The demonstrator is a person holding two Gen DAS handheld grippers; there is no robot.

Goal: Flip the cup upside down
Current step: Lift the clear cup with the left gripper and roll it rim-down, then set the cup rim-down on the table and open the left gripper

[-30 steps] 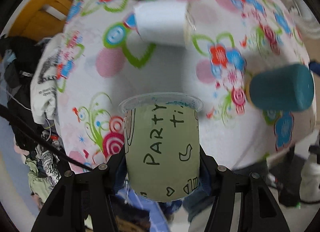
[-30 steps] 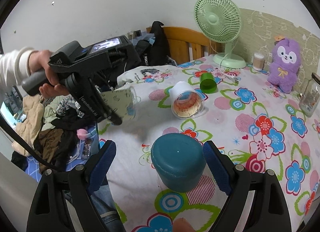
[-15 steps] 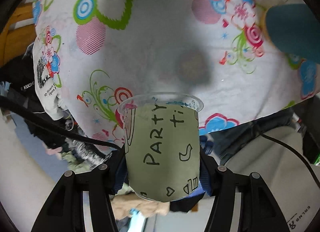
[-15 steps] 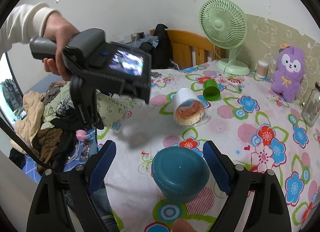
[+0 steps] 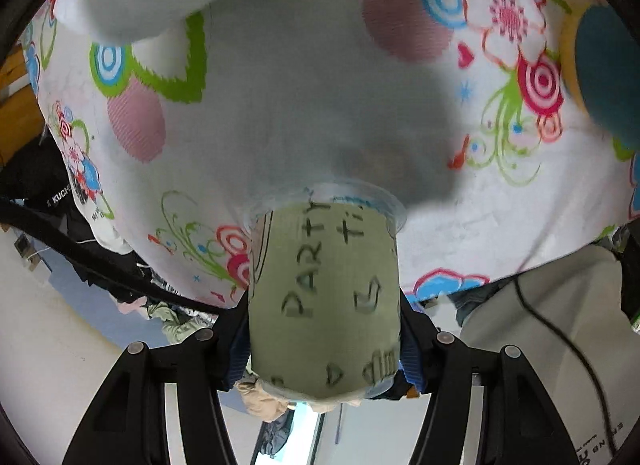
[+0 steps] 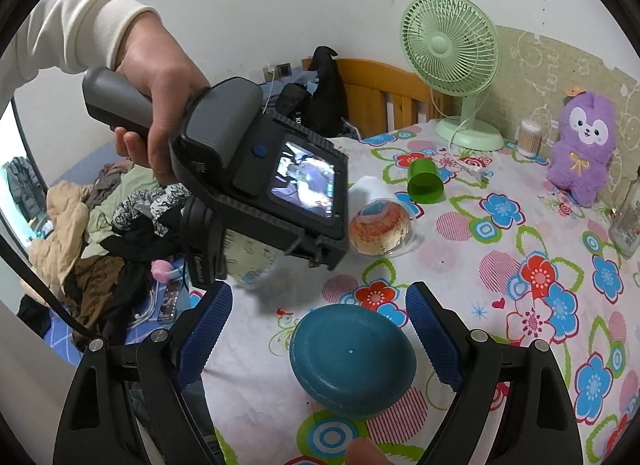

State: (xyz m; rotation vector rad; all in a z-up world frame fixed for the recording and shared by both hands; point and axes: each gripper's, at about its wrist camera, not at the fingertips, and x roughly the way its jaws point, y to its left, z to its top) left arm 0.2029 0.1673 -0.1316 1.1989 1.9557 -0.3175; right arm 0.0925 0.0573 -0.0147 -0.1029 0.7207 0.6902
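Left gripper pinches the cup at its sides, rim aimed down toward the floral cloth, just above it w/ a shadow beneath. Flip looks mostly done; setting down & letting go remain. Right gripper is spread, holding nothing, a teal cup upside down between its fingers at 6 o'clock. Left hand at 10 o'clock.

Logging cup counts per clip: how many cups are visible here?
4: PARTY cup in the left gripper; teal cup inverted between right gripper's open fingers; green cup and white cup lying mid-table.
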